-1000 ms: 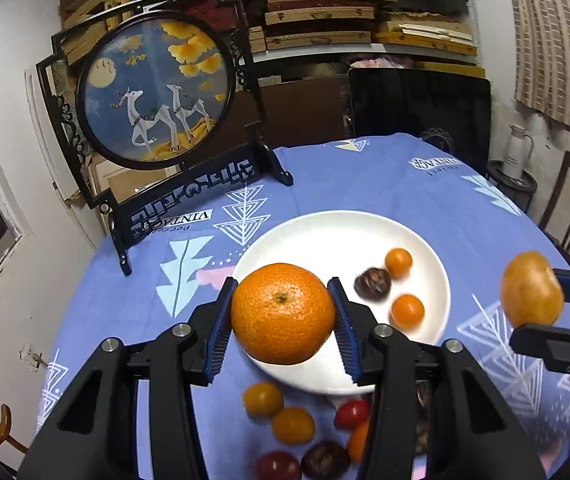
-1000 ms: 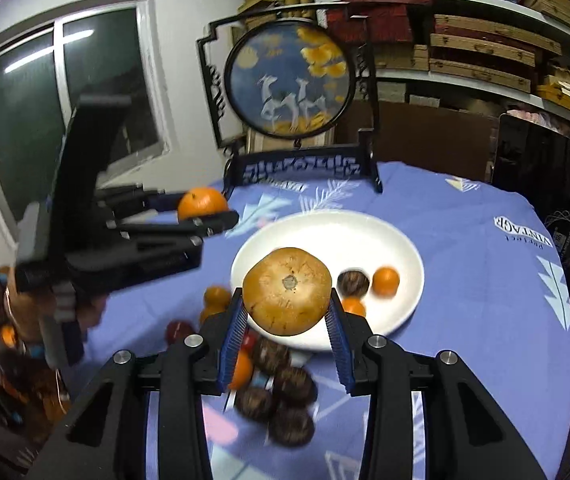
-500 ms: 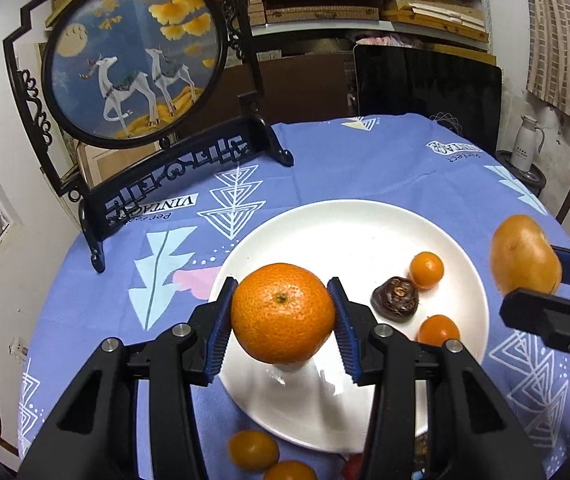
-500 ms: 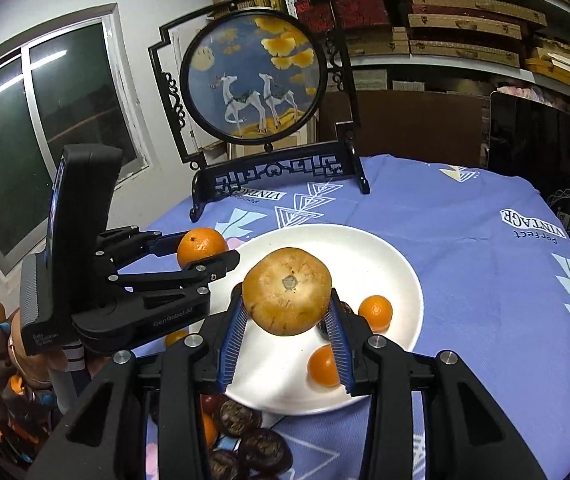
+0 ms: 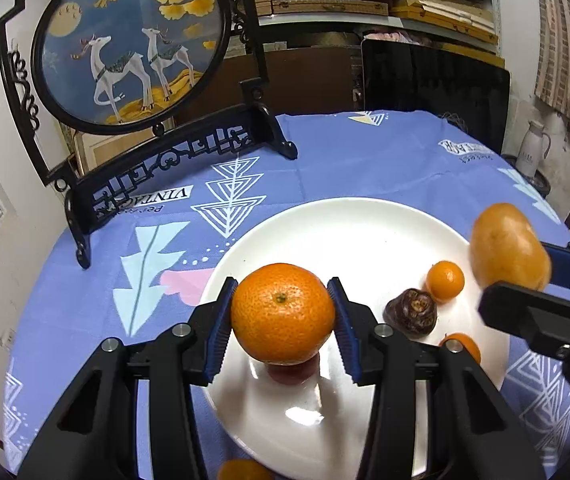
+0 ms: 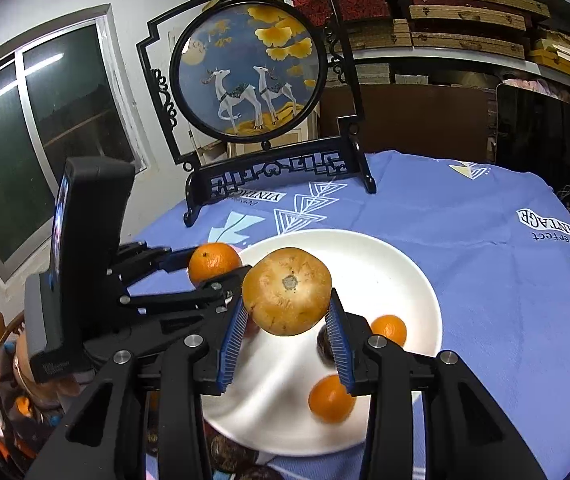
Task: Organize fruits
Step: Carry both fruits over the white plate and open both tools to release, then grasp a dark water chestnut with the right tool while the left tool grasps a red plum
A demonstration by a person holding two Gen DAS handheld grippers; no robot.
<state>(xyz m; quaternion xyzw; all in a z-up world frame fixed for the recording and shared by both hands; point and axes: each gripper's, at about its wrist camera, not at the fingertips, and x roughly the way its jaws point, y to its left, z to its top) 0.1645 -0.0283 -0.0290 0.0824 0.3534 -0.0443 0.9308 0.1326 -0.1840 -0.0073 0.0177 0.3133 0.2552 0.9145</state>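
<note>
My left gripper [image 5: 282, 318] is shut on a large orange [image 5: 282, 318] and holds it just above the near left part of the white plate [image 5: 349, 236]. My right gripper [image 6: 287, 322] is shut on a tan pear [image 6: 287, 291] above the plate [image 6: 393, 268]. The pear also shows at the right of the left wrist view [image 5: 507, 246]. The orange also shows in the right wrist view [image 6: 214, 262]. On the plate lie two small oranges [image 5: 445, 281] [image 6: 389, 329] and a dark chestnut-like fruit [image 5: 411, 312].
A black-framed round deer screen [image 5: 133, 44] stands at the table's far left, on the blue cloth [image 5: 325, 160]. Several dark fruits [image 6: 229, 456] and a small orange [image 5: 243, 470] lie off the plate's near edge. A black chair [image 5: 437, 76] stands behind the table.
Both grippers have moved forward over the plate with their fruit still held. The loose fruits near the front edge have slid mostly out of view.
</note>
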